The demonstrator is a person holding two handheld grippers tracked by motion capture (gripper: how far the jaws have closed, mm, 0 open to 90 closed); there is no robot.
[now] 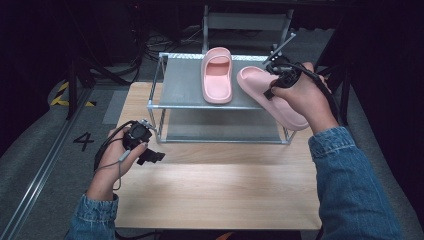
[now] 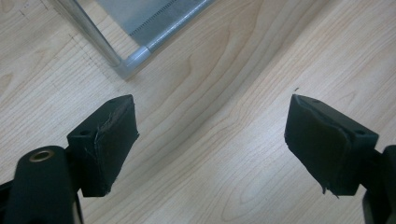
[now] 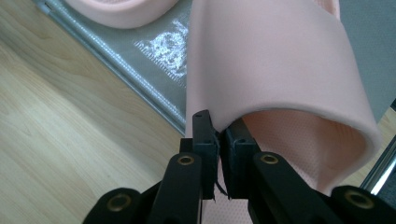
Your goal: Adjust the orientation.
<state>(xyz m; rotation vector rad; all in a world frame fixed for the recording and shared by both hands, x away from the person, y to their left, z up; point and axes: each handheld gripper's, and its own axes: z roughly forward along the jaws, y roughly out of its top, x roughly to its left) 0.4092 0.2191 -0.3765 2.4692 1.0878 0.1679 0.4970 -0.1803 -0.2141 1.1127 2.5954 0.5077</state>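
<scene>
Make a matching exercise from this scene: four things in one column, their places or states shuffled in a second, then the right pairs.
1. left gripper
2. right gripper
3. flat slipper
4. tilted slipper

A. lies on the rack's top shelf
B. jaws open above bare table
C. pinched by its strap, hanging over the rack's edge
D. jaws shut on pink strap

Pairs: 1-B, 2-D, 3-A, 4-C

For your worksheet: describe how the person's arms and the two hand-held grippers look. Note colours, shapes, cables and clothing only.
Both forearms wear blue denim sleeves, the left sleeve and the right sleeve. The left hand-held gripper is black, with two blocky jaws faced with worn dark pads and brass-coloured rivets; a grey cable loops from it. The right hand-held gripper is also black with brass-coloured rivets, and a black cable trails from it.
</scene>
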